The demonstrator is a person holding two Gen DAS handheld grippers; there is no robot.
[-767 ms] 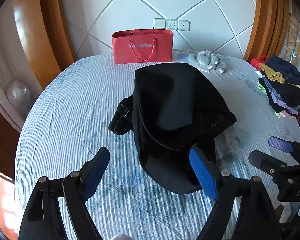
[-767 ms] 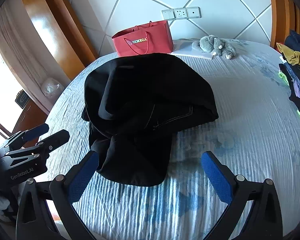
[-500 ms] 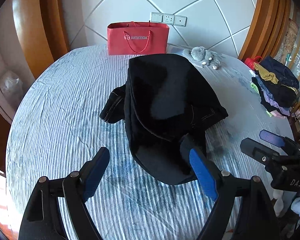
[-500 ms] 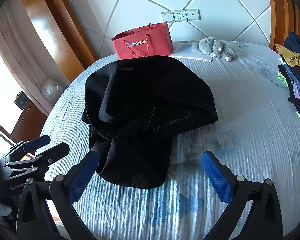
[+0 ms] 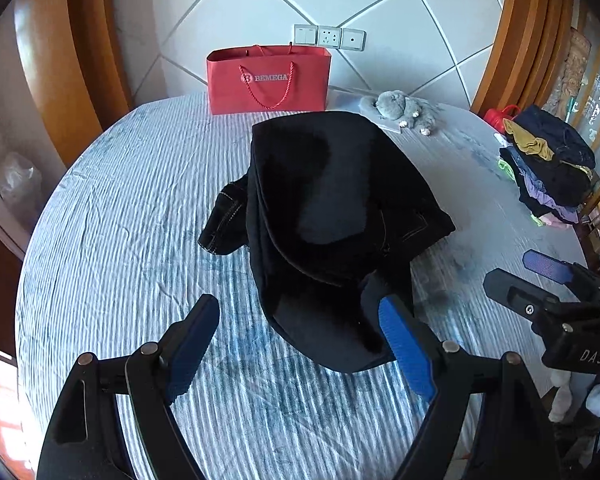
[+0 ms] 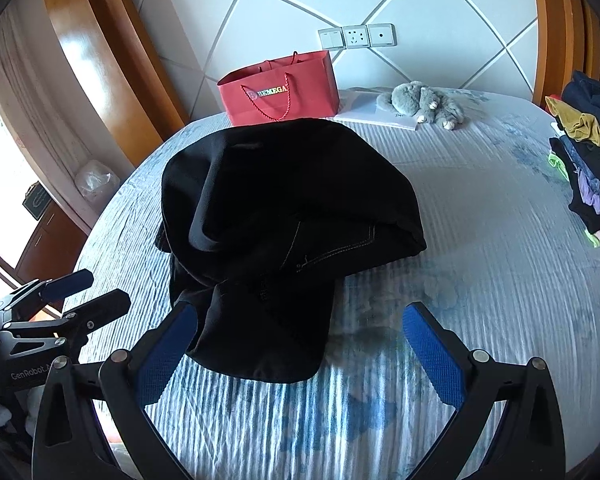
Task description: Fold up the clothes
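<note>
Blue-and-white striped bedding (image 5: 112, 216) covered the round bed that served as the work surface, with a white diamond-panelled wall (image 5: 380, 4) behind it. Left gripper (image 5: 300, 340) hovered above the bedding at the near edge of the black garment (image 5: 332, 216), its blue-padded fingers (image 5: 406, 354) spread wide and holding nothing. Right gripper (image 6: 300, 356) hovered likewise at the garment's near hem, fingers spread wide and empty. The black garment (image 6: 284, 216) lay crumpled in a heap at the centre of the bed, light stitching visible on one fold. Beyond the garment, a red paper bag (image 5: 268, 78) stood against the wall, with a grey plush toy (image 5: 400, 106) just beside it. Right of the garment, well apart, a stack of clothes (image 5: 548, 168) sat at the bed edge.
</note>
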